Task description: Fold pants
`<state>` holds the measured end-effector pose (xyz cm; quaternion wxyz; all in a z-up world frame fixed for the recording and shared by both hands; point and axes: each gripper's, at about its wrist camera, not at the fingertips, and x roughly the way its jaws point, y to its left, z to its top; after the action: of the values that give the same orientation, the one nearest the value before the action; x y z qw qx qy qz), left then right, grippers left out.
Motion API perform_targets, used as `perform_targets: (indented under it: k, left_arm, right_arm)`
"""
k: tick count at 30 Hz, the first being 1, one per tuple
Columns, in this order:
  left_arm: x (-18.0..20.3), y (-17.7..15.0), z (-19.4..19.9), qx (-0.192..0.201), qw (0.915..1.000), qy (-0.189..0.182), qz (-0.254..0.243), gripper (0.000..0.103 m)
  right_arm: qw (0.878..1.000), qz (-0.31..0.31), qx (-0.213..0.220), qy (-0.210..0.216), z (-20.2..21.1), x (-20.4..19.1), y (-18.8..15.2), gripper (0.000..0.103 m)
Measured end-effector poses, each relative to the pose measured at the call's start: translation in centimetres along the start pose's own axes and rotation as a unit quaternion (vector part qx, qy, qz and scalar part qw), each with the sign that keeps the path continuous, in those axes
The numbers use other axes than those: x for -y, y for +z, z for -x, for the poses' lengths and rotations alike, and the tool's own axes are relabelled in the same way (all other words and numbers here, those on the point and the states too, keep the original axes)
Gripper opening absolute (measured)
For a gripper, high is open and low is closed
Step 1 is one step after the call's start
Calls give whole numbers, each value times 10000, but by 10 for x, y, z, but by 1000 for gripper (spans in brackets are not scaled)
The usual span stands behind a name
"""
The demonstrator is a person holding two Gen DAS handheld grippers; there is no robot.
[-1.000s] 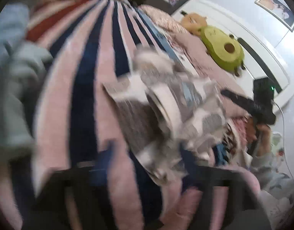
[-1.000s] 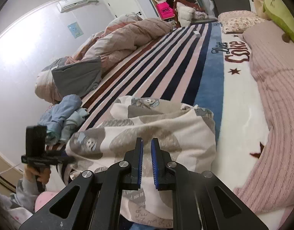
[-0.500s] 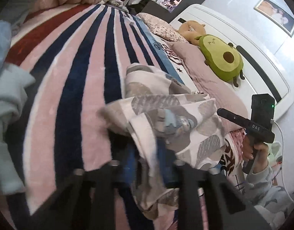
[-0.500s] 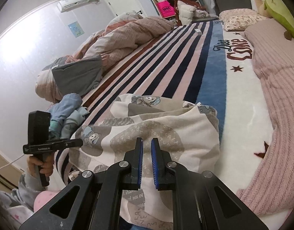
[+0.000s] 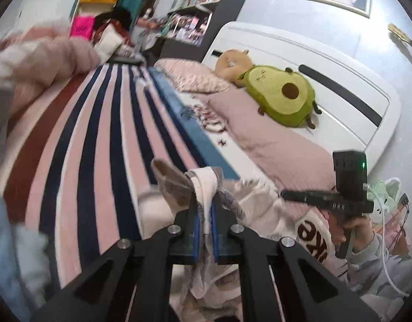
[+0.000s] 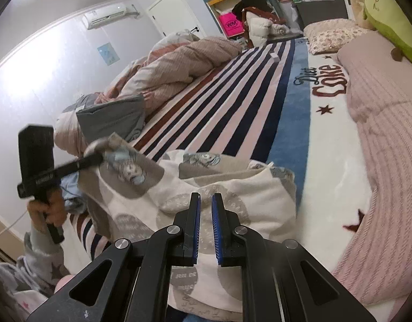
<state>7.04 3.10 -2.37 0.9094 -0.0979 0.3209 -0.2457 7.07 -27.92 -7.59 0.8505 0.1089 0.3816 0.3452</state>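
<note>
pants (image 6: 227, 187): bunched on striped blanket (image 6: 232, 102), long axis unclear | left gripper (image 5: 204, 212): just closed, clamping raised fabric edge | right gripper (image 6: 206, 209): narrow, empty, above pants | bedroom, white headboard (image 5: 300, 61)

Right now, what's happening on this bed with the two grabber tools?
A person is folding patterned pants on a striped blanket. The left gripper has just closed its fingers on an edge of the pants, with cloth pinched between them, and holds that edge off the bed. The right gripper is shut over the rest of the pants; whether it grips any cloth isn't clear. No fold is finished yet.
</note>
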Motion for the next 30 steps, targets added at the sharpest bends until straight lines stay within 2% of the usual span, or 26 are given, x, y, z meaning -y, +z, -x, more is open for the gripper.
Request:
perform_targets:
  k: [3, 7, 8, 10, 13, 14, 15, 16, 18, 19, 20, 21, 22, 25, 28, 30]
  left_arm:
    - [-6, 17, -6, 64, 9999, 105, -54, 5]
    - [-28, 12, -16, -140, 9995, 278, 42, 5]
    - [-37, 5, -21, -272, 9990, 321, 148, 5]
    - [-57, -14, -35, -662, 9962, 369, 435, 5]
    - [-81, -43, -53, -1051, 9904, 527, 722, 6]
    - [-85, -50, -58, -1142, 9887, 643, 724, 8]
    - [-88, -56, -62, -1210, 9871, 775, 709, 11]
    - [-89, -61, -66, -1239, 9862, 828, 717, 16]
    - [-89, -63, -67, -1228, 9861, 833, 752, 21]
    - [-88, -61, -66, -1234, 9855, 900, 740, 31]
    - [-88, -59, -64, -1228, 9847, 993, 732, 50]
    - [-88, -57, -59, -1185, 9842, 1082, 750, 60]
    - [-88, -55, -54, -1092, 9856, 1028, 784, 70]
    - [-88, -47, -45, -944, 9904, 353, 949, 83]
    - [-79, -50, -62, -1197, 9872, -266, 1024, 84]
    - [-75, -55, -82, -1422, 9842, -324, 1003, 84]
  right_arm:
    - [10000, -29, 22, -58, 3, 5, 1, 5]
    - [9998, -115, -44, -160, 2, 15, -1, 7]
    - [9997, -133, -61, -204, 1, 18, -3, 14]
    - [9992, -199, -92, -326, -1, 25, -6, 23]
    - [9980, -402, -287, -387, -11, 38, -11, 25]
    - [9978, -439, -325, -389, -14, 40, -12, 34]
    - [9974, -486, -376, -385, -17, 42, -14, 39]
    - [9969, -506, -424, -424, -20, 44, -16, 44]
    - [9958, -426, -527, -610, -24, 45, -19, 49]
    - [9953, -397, -552, -688, -24, 45, -20, 50]
    - [9952, -406, -551, -696, -23, 46, -20, 50]
    - [9952, -424, -550, -696, -21, 46, -20, 51]
    - [9952, -441, -543, -689, -19, 46, -20, 52]
    - [9959, -467, -488, -595, -14, 46, -17, 68]
    - [9958, -505, -659, -390, -23, 46, -16, 70]
    - [9947, -569, -817, -249, -32, 47, -19, 70]
